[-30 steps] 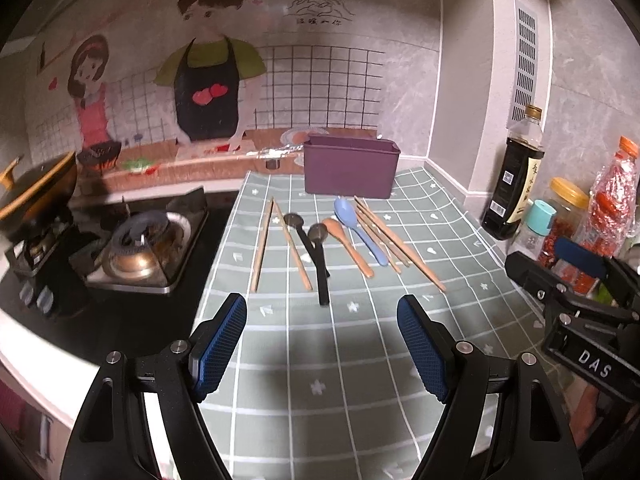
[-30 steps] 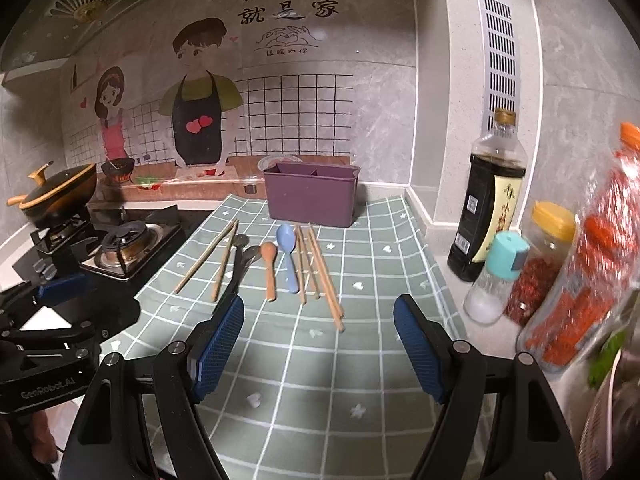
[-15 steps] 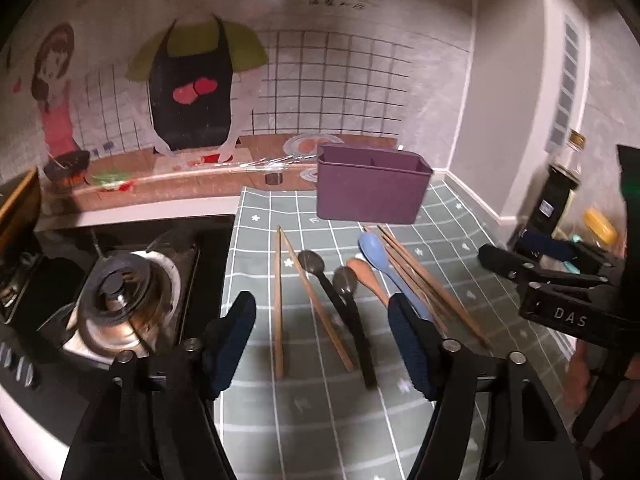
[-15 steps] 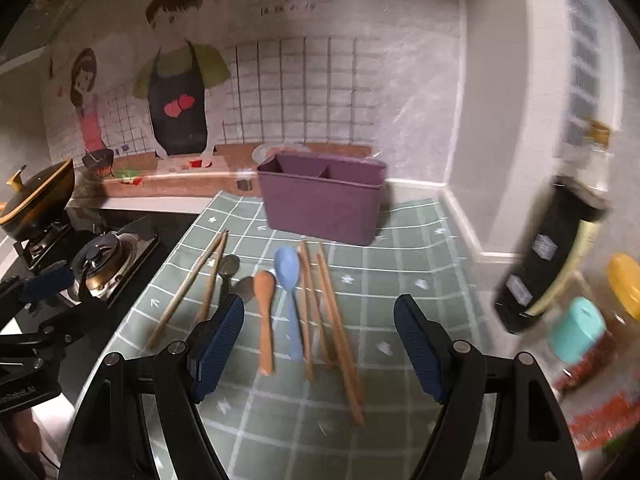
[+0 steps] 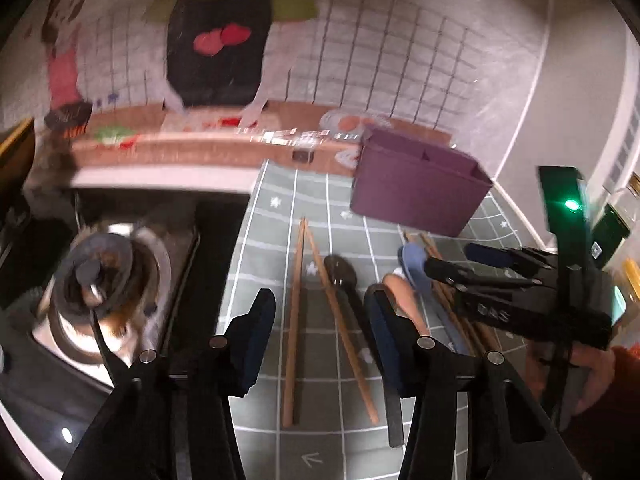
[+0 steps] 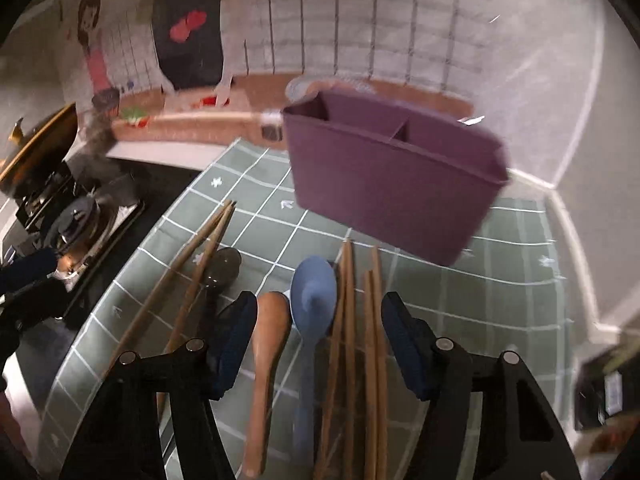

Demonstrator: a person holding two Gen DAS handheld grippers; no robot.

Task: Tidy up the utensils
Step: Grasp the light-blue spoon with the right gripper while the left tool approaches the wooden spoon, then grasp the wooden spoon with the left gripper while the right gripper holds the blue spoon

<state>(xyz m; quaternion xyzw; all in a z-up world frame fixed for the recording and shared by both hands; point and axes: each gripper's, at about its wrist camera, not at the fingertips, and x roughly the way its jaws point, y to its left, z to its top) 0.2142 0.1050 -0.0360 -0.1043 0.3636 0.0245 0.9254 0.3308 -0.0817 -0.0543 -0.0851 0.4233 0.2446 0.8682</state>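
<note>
Left gripper (image 5: 316,334) has its jaws spread wide, hanging low over a splayed pair of wooden chopsticks (image 5: 294,320) with a dark spoon (image 5: 341,276) just beside them. Right gripper (image 6: 318,342) is spread too, nothing pinched, with the tan wooden spoon (image 6: 268,344), blue spoon (image 6: 312,300) and a second bunch of chopsticks (image 6: 362,332) lying between its fingers (all flat on the green grid mat (image 6: 500,280) covering the surface). The purple utensil caddy (image 6: 392,184) sits past the spoon tips, gas burner (image 5: 100,276) off left.
</note>
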